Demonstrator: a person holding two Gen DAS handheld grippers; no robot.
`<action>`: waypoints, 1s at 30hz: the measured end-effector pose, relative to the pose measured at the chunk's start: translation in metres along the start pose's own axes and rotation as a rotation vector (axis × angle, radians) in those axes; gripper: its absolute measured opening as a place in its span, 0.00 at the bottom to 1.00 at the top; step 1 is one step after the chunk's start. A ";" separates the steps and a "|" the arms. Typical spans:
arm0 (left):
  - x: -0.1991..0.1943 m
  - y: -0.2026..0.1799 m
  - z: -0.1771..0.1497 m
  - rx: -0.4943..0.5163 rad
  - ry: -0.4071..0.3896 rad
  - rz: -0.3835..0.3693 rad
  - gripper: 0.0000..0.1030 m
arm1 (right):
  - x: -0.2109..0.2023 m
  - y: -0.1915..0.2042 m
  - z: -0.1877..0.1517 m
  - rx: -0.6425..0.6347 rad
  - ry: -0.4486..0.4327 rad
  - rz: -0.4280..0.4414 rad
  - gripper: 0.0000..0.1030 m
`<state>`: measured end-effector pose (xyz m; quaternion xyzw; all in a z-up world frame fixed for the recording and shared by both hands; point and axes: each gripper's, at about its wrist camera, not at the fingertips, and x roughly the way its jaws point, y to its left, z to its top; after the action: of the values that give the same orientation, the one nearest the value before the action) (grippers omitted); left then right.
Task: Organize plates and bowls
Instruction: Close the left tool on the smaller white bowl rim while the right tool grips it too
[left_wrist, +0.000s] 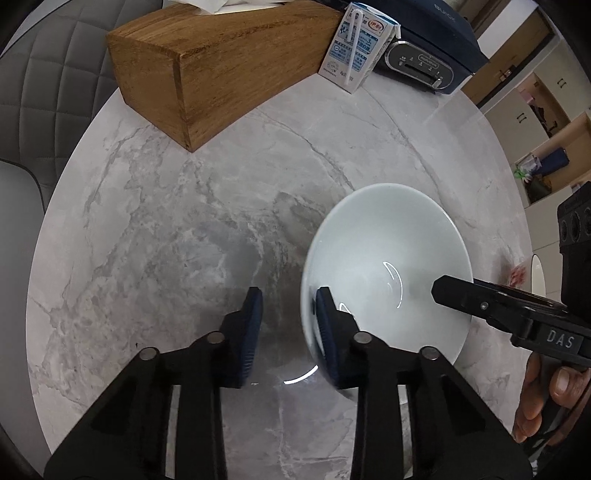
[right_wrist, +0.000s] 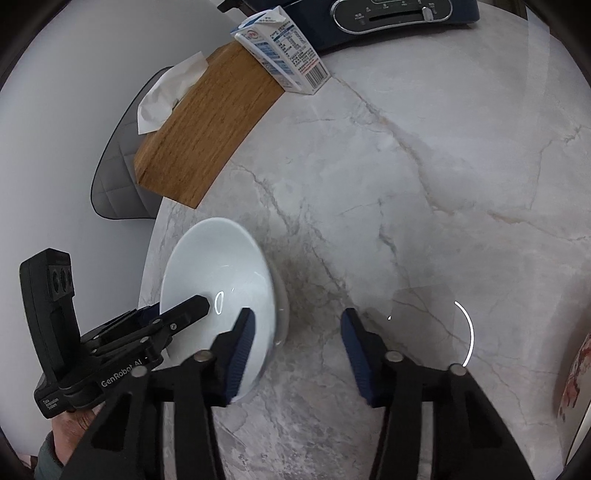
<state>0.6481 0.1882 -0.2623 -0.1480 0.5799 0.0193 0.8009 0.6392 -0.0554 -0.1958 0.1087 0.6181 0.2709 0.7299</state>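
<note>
Bowl (left_wrist: 384, 258) on table (left_wrist: 184, 221), tissue box (left_wrist: 207, 70) behind.

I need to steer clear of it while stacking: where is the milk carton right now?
The milk carton stands at the table's far edge in both wrist views, between the wooden tissue box and the dark blue appliance, well beyond the white bowl.

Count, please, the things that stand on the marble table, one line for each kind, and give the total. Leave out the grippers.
White bowl: 1
Wooden tissue box: 1
Milk carton: 1
Dark blue appliance: 1
Plate, only its edge visible at the right border: 1
Total: 5
</note>
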 end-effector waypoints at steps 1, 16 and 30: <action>0.000 -0.003 0.000 0.010 -0.005 0.001 0.18 | 0.002 0.000 0.000 0.000 0.009 0.002 0.34; -0.022 -0.033 -0.004 0.058 -0.018 0.040 0.06 | -0.011 0.007 -0.012 -0.035 0.011 0.028 0.10; -0.088 -0.096 -0.047 0.156 -0.081 0.012 0.06 | -0.090 0.010 -0.064 -0.051 -0.035 0.013 0.11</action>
<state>0.5956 0.0963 -0.1730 -0.0808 0.5477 -0.0152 0.8326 0.5671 -0.1064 -0.1282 0.0990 0.5976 0.2894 0.7411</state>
